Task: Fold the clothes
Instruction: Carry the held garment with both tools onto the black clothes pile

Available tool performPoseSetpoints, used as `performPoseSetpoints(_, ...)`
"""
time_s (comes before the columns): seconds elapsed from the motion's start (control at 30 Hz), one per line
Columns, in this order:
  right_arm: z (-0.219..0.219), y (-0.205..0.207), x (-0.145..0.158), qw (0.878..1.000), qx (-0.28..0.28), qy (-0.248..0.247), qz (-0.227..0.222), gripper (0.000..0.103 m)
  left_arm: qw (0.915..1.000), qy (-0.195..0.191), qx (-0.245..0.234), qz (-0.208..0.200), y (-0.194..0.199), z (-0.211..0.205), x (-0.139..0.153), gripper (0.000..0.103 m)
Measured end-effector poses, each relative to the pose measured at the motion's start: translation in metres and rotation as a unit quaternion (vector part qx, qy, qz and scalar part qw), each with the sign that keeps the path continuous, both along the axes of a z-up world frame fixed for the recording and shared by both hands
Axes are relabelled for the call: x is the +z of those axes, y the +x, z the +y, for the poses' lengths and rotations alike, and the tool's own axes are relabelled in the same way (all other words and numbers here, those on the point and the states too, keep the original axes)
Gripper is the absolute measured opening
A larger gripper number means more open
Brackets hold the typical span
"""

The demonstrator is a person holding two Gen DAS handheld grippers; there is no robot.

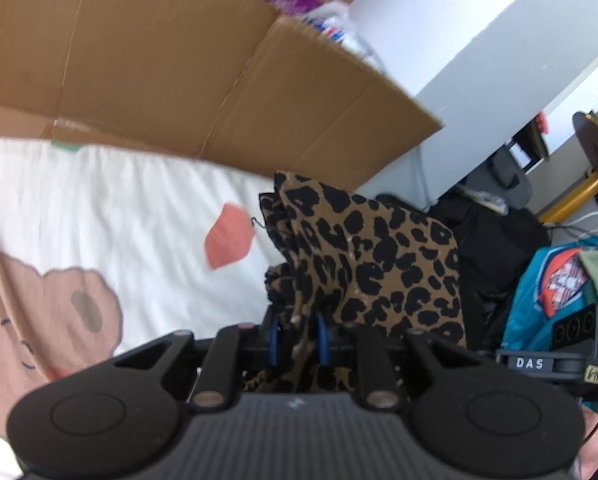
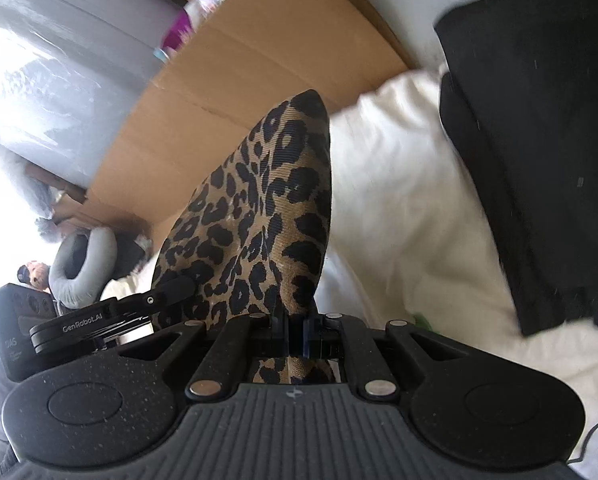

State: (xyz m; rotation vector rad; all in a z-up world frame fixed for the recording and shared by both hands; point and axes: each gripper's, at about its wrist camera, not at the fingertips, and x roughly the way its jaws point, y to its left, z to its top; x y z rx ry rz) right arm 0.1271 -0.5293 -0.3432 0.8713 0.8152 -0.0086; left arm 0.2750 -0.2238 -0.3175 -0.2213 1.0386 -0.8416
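A leopard-print garment (image 1: 379, 264) hangs bunched in front of the left wrist camera, above a white bedsheet (image 1: 139, 208) with pink cartoon patches. My left gripper (image 1: 297, 338) is shut on a fold of it, cloth pinched between the blue pads (image 1: 273, 340). In the right wrist view the same leopard-print garment (image 2: 267, 208) rises in a taut pointed fold from my right gripper (image 2: 295, 330), whose jaws are shut tight on the cloth. The left gripper's body (image 2: 99, 320) shows at the left edge of that view.
A brown cardboard box (image 1: 179, 60) stands behind the bed. A black folded garment (image 2: 539, 140) lies on the white sheet (image 2: 399, 200) to the right. Dark clothes (image 1: 495, 248), a blue bag (image 1: 539, 300) and a chair are off the bed's right side.
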Motion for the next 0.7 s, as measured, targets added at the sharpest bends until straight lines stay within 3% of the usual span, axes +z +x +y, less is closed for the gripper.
performPoseSetpoints(0.37, -0.021, -0.024, 0.05, 0.998, -0.031, -0.04, -0.041, 0.004, 0.9989, -0.03, -0.021, -0.03, -0.02, -0.027, 0.038, 0.019)
performPoseSetpoints(0.7, -0.05, -0.066, 0.081, 0.993, -0.084, -0.04, -0.069, 0.004, 0.9976, -0.048, -0.049, -0.008, -0.036, -0.064, 0.053, 0.019)
